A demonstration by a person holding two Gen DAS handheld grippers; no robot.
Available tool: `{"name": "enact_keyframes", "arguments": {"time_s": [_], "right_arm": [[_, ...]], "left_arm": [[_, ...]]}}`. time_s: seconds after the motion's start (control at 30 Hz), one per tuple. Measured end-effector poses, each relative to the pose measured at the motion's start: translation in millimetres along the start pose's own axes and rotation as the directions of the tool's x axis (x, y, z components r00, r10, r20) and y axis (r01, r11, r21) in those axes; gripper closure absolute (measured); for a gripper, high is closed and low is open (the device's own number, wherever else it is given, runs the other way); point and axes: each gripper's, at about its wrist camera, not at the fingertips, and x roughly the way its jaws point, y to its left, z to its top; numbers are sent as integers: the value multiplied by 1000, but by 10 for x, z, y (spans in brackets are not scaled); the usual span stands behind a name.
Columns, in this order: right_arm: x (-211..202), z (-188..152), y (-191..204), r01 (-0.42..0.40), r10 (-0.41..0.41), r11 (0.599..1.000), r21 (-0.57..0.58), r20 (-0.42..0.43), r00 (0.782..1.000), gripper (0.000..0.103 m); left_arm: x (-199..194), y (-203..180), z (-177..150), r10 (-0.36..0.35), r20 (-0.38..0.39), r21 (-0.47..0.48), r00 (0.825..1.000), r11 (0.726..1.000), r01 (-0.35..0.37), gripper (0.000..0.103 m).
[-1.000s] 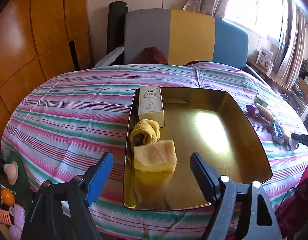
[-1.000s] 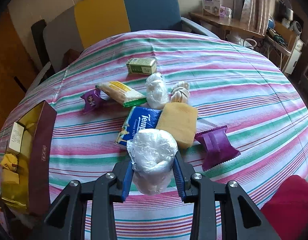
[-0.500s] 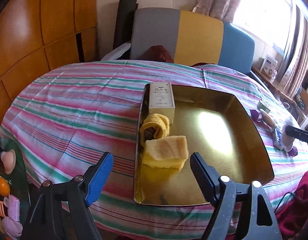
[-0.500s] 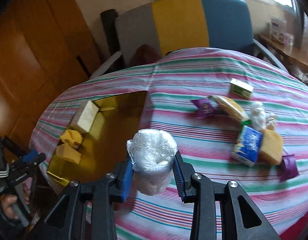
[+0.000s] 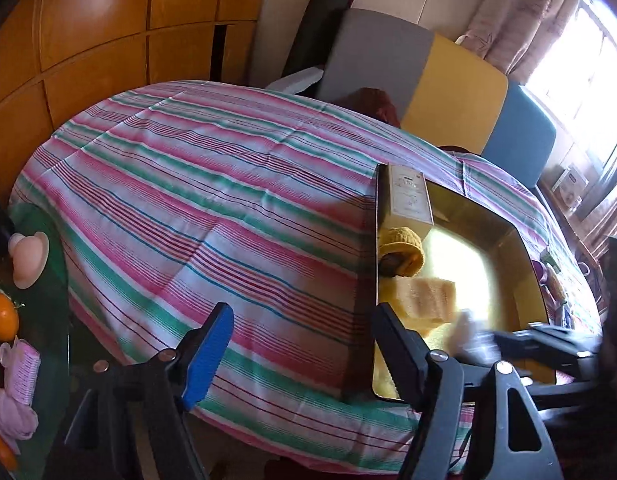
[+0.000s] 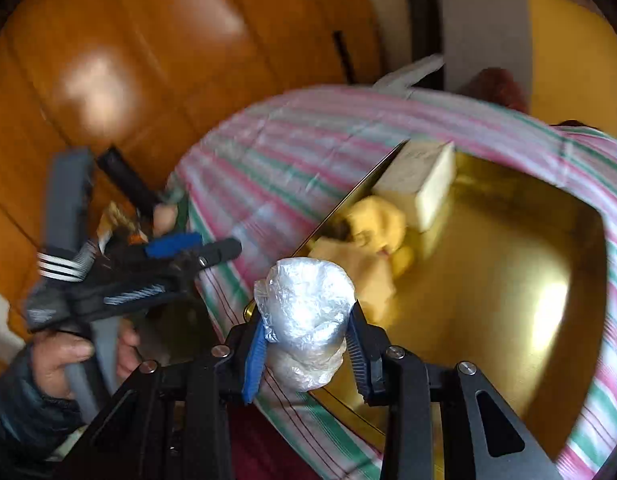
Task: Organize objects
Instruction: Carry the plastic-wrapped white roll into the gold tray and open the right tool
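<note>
tray (image 6: 588,280): gold, open-topped, set on the striped cloth (image 5: 188,200) of the desk; it is judged to be the collecting place for the task.
already in tray: three things are lined along its left wall – a pale carton (image 5: 408,196) at the far end, a rolled yellow towel (image 5: 402,246) next to it, a folded yellow cloth (image 5: 424,300) nearest the camera. touching or just beside one another; blur prevents a firmer call.
in hand: a plastic-wrapped white bundle (image 6: 304,312) is clamped between the fingers of the right gripper (image 6: 308,354) and is carried above the tray's near-left corner, close to the folded cloth. not yet set down.
right gripper in left view: seen only as a blurred dark shape over the tray's near edge.
left gripper (image 5: 304,352): fingers are apart with nothing between them, though they have just been narrowed somewhat; it is held off the tray's left side over bare cloth, gripped by a hand (image 6: 76,356).
still out: small packets (image 5: 552,276) are glimpsed on the cloth beyond the tray's right wall; too small to be identified or counted.
progress: partly done, judged at under half – three placed, one on the way, more left outside.
next need: the bundle to be lowered into the free floor of the tray and released.
</note>
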Motion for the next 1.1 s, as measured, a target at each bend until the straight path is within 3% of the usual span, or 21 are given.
{"name": "enact_keyframes", "arguments": {"time_s": [0.13, 0.27, 0.4, 0.7, 0.9, 1.1], "right_arm": [[347, -23, -14, 5, -3, 1000, 22, -60, 998, 62], [364, -90, -44, -6, 8, 999, 46, -54, 998, 43], [309, -112, -100, -2, 4, 998, 67, -38, 999, 39], [-149, -169, -170, 71, -76, 994, 87, 50, 996, 26], [-501, -220, -320, 148, -160, 983, 106, 107, 981, 17], [-810, -296, -604, 206, -229, 966, 158, 141, 963, 16]], "left_arm": [[17, -9, -14, 1, -2, 17, 1000, 1000, -1, 31], [57, 9, -27, 4, -11, 13, 1000, 1000, -4, 31], [45, -4, -33, 7, -7, 17, 1000, 1000, -7, 31], [-53, -291, -60, 7, 16, 101, 1000, 995, -9, 31], [-115, -563, -92, 2, 34, 173, 999, 985, -8, 31], [-133, -866, -114, -1, 37, 248, 999, 969, -8, 31]]}}
